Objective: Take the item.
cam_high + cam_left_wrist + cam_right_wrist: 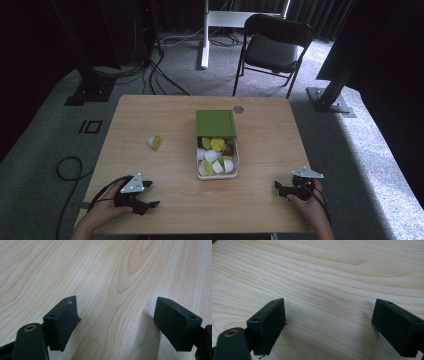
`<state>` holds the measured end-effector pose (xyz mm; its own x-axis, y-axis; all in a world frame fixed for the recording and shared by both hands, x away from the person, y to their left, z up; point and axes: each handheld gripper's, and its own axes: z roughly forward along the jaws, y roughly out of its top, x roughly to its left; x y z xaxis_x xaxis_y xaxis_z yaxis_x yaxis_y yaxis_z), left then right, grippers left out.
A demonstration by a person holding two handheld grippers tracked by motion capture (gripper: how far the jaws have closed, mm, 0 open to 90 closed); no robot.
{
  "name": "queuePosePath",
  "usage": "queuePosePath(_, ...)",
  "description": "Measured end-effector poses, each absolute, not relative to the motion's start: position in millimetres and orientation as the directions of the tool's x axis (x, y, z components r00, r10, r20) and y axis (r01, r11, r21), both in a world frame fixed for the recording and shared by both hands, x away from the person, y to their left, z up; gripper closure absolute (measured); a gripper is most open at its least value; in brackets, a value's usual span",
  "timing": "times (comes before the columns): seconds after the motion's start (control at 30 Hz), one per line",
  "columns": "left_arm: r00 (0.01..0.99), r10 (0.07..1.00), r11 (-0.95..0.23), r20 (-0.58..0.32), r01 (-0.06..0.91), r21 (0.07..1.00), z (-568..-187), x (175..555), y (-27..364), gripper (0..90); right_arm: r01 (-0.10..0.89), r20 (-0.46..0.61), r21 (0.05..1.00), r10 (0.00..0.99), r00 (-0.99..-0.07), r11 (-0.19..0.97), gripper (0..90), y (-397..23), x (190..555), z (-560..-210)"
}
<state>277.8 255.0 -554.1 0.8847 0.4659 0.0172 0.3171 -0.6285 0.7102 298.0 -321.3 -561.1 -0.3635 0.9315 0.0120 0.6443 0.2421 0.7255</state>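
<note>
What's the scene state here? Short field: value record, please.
surface: light wooden table
container: white rectangular tray, centre of the table, holding white and yellow-green capsules
lid: green square lid, covering the tray's far part
stray item: one white capsule with a yellow-green top, on its side, left of the tray
left gripper: open, holding nothing, near the front left edge
right gripper: open, holding nothing, near the front right edge
background: black folding chair beyond the table
</note>
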Motion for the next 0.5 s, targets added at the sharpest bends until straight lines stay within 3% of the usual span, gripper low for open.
queuePosePath(0.5, 0.852, 0.523, -0.610, 0.016, 0.361, 0.705, -554.9, 275.1, 248.9, 14.6, 0.644, 0.012, 0.726, 0.932, -0.363, 0.242, 11.5, -321.3, 298.0, -561.1)
